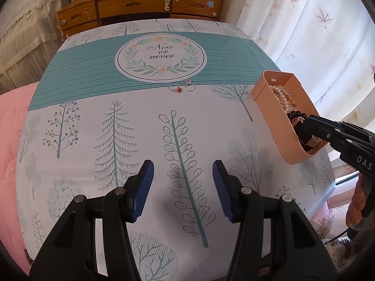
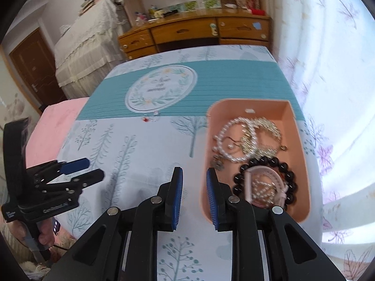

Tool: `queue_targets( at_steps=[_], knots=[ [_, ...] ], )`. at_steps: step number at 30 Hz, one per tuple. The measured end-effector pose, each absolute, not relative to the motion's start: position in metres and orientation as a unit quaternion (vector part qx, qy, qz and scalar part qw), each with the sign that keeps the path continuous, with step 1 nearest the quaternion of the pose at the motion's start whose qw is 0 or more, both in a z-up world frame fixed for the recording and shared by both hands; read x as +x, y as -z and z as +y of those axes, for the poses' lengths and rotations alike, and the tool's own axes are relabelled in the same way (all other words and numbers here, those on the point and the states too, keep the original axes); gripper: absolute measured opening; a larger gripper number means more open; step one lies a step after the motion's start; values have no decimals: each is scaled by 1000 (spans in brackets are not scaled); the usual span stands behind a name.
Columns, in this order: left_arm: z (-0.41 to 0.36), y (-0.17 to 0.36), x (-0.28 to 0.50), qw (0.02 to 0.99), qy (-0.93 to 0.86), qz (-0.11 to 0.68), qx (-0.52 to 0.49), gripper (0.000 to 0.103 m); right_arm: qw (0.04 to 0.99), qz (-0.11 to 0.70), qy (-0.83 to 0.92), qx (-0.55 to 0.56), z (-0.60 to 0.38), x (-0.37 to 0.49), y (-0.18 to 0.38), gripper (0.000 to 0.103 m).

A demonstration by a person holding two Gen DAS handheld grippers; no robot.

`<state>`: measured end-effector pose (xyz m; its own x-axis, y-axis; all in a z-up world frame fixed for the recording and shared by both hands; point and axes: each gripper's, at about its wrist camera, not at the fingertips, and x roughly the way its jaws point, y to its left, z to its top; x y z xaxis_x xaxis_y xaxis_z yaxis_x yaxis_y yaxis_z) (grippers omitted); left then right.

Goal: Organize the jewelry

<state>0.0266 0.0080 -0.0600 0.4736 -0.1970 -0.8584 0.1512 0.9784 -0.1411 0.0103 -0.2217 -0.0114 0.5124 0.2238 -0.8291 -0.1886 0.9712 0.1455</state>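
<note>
A peach plastic tray (image 1: 262,93) (image 2: 302,154) sits at the table's right side, holding a pearl bracelet (image 2: 230,138), a gold piece (image 2: 264,128), a black bead bracelet (image 2: 281,164) and a pink pearl hair clip (image 2: 264,187). Two rings lie on the tablecloth near the round print: one with a red stone (image 1: 176,89) (image 2: 146,119) and one silver with a pink stone (image 1: 189,85). My left gripper (image 1: 183,188) (image 2: 91,168) is open and empty above the cloth. My right gripper (image 2: 194,195) (image 1: 307,126) is open and empty, its right finger over the tray's near left rim.
The table wears a white and teal cloth (image 1: 93,75) with a "Now or never" print. A wooden desk with drawers (image 1: 136,7) stands behind it. White curtains (image 1: 316,35) hang on the right. A pink quilt (image 1: 11,128) lies on the left.
</note>
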Motion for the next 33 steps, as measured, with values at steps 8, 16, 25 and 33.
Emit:
queue_targets(
  at_steps=[8, 16, 25, 33],
  knots=[
    [12, 69, 49, 859, 91, 503, -37, 49, 857, 488, -166, 5, -183, 39, 15, 21],
    [9, 74, 96, 860, 94, 500, -47, 49, 823, 531, -196, 49, -157, 117, 32, 21],
    [7, 92, 139, 855, 76, 509, -63, 39, 779, 586, -196, 105, -132, 203, 68, 21],
    [14, 101, 152, 850, 71, 515, -91, 37, 767, 610, -180, 85, -113, 229, 95, 21]
  ],
)
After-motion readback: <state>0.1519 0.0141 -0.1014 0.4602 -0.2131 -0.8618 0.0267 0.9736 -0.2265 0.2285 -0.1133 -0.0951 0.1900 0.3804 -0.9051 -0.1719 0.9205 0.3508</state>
